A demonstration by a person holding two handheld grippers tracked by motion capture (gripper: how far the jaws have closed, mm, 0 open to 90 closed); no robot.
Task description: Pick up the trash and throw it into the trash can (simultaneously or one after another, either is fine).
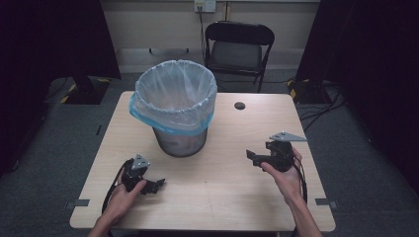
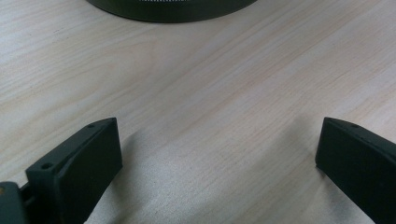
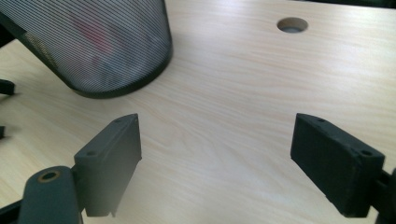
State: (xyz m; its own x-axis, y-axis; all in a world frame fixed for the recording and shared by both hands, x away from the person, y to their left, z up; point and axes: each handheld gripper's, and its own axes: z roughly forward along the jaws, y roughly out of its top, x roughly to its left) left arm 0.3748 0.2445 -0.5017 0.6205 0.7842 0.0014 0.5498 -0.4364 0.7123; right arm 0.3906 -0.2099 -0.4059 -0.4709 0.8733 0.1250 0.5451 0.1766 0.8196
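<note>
Both claws, left claw [image 1: 157,184] & right claw [image 1: 251,157], are gaping wide w/ nothing held. Mesh bin [image 1: 179,140] w/ thin bag liner [image 1: 174,106] is standing mid-counter [image 1: 237,197], betw. them; prob. light, liner flimsy, slippery. Best taking the rim.

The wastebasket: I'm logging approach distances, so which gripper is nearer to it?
Left. The left gripper sits just in front of the wastebasket, slightly to its left; the right gripper is farther off to its right. Both open.
</note>
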